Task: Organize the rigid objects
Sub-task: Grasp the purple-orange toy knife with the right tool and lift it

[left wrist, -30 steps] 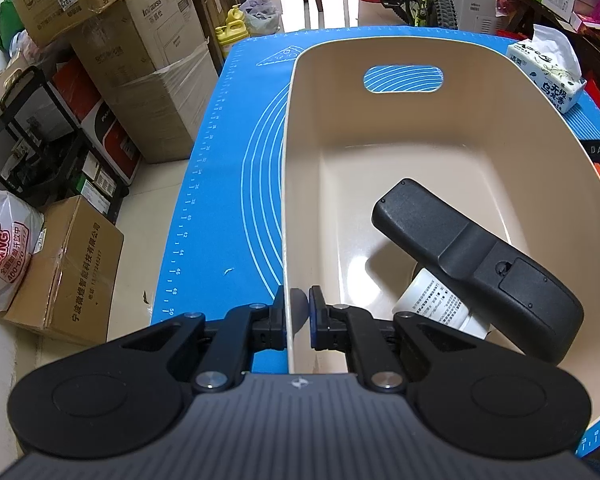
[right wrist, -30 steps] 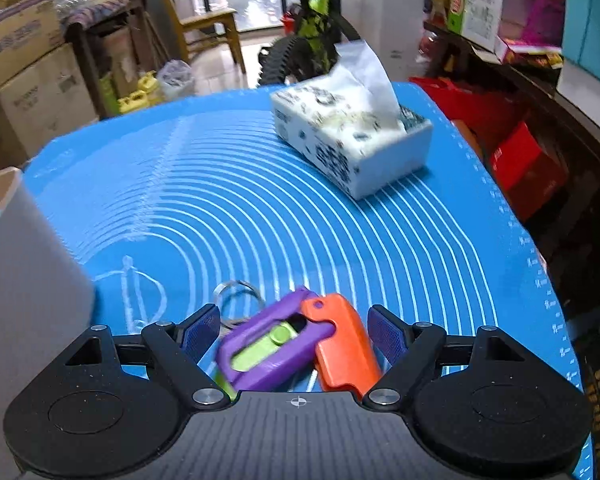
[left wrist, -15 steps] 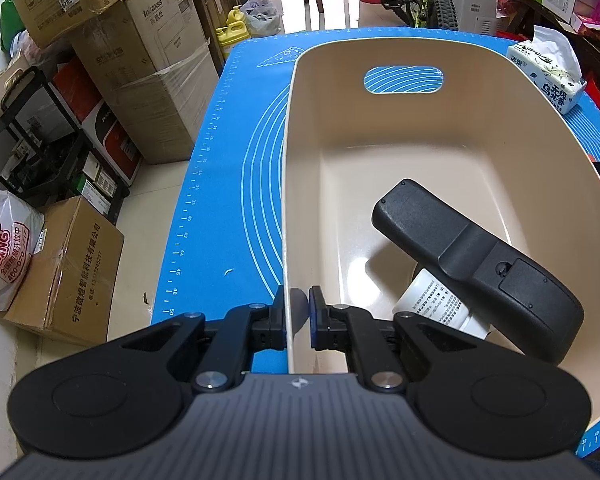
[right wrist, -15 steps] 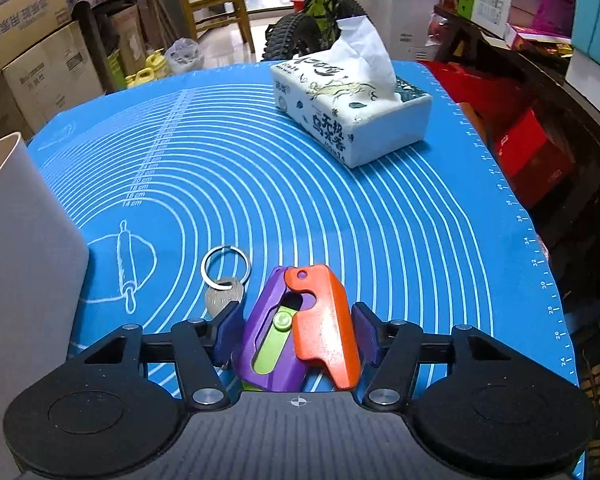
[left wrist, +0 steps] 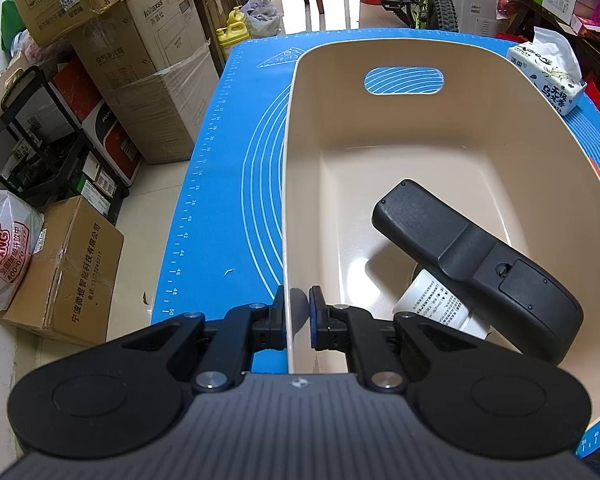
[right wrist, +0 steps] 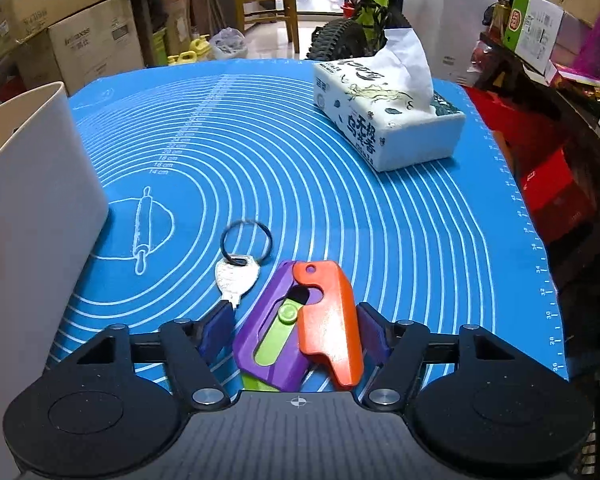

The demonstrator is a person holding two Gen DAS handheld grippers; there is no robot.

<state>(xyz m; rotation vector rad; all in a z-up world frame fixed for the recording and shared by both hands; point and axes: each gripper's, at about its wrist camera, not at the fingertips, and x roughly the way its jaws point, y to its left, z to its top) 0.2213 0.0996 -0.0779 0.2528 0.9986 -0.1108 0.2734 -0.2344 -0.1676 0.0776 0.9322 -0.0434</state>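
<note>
Left wrist view: left gripper (left wrist: 298, 312) clamped on the near left wall of the cream bin (left wrist: 440, 152), one finger outside and one inside. Probably holding the bin steady so nothing slides while things go in. Inside, at the near right, a black remote (left wrist: 476, 264) lying face down and tilted, its near end resting over a white bottle (left wrist: 436, 306). Rest of the bin floor bare, so lots of room left. Blue mat (left wrist: 228, 184) under the bin on the bench. Tissue pack (left wrist: 546, 76) at the far right, outside the bin.

Right wrist view: right gripper (right wrist: 296, 330) low over the mat, fingers apart on both sides of a purple and orange toy knife (right wrist: 300, 324). Right pad touching or almost touching the orange part; left pad just beside the purple part, with a small gap. Not squeezed tight yet, by the look of it. Silver key (right wrist: 234, 278) with a dark ring lying just left of the toy, its tip touching or almost touching the left pad. Could get pinched too. Bin wall at the left, near enough for a short trip over the rim. Tissue pack far right, well apart.
</note>
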